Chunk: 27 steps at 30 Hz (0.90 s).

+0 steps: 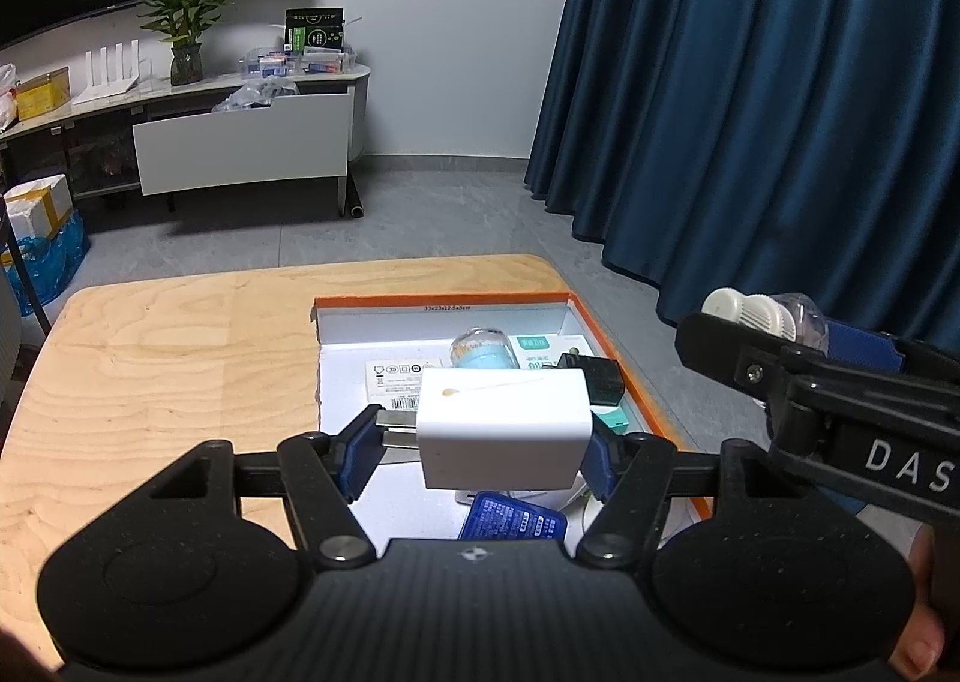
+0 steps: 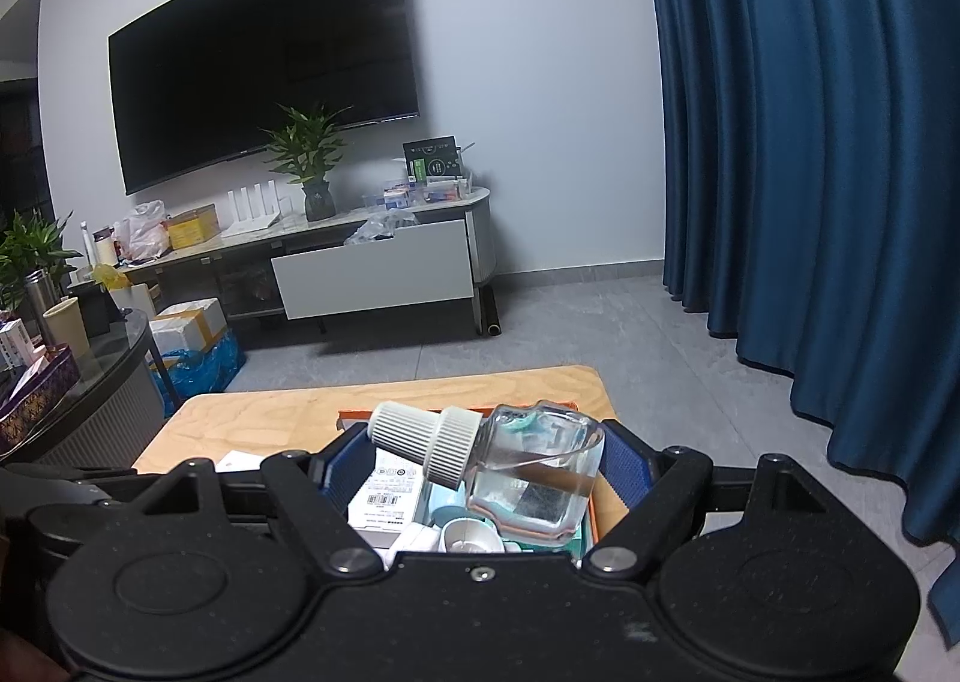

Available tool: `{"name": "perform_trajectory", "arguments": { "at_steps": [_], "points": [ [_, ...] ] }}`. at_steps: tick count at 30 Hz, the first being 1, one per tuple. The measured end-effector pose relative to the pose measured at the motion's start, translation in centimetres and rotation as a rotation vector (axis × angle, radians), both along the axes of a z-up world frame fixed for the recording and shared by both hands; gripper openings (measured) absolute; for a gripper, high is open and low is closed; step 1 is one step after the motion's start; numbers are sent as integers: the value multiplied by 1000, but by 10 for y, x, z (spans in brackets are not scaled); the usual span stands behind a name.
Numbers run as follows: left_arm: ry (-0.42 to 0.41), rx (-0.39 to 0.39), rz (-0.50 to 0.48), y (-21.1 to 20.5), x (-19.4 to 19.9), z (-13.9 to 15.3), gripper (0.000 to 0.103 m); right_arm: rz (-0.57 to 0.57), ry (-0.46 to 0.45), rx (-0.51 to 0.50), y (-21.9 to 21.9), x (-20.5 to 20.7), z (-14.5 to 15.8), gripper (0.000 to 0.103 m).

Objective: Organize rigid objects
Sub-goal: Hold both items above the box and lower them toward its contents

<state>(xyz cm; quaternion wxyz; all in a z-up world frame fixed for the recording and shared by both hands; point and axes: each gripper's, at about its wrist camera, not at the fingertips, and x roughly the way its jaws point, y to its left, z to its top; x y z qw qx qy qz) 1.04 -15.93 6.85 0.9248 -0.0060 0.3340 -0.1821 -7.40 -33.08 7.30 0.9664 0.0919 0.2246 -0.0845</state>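
My left gripper (image 1: 480, 445) is shut on a white plug adapter (image 1: 504, 430). Its metal prongs point at the left pad, and it hangs over an orange-rimmed cardboard box (image 1: 444, 298) on the wooden table (image 1: 168, 358). My right gripper (image 2: 480, 463) is shut on a clear glass bottle (image 2: 534, 478) lying sideways, its white ribbed cap (image 2: 420, 436) to the left. In the left wrist view the right gripper (image 1: 780, 322) hovers above the box's right rim. The box holds a teal jar (image 1: 486, 349), a white barcoded carton (image 1: 396, 376), a black adapter (image 1: 594, 373) and a blue blister pack (image 1: 513, 520).
The left half of the table shows bare wood. Blue curtains (image 1: 750, 112) hang on the right beyond the table. A TV cabinet (image 2: 372, 274) with a plant, boxes and a pulled-out drawer stands against the far wall. A dark round side table (image 2: 90, 382) sits at left.
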Motion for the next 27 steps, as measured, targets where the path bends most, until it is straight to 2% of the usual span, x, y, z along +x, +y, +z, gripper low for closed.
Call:
{"name": "perform_trajectory", "arguments": {
  "at_steps": [27],
  "points": [
    [-1,-1,4,-2,13,4,66,5,0,-5,-5,2,6,95]
  ]
}}
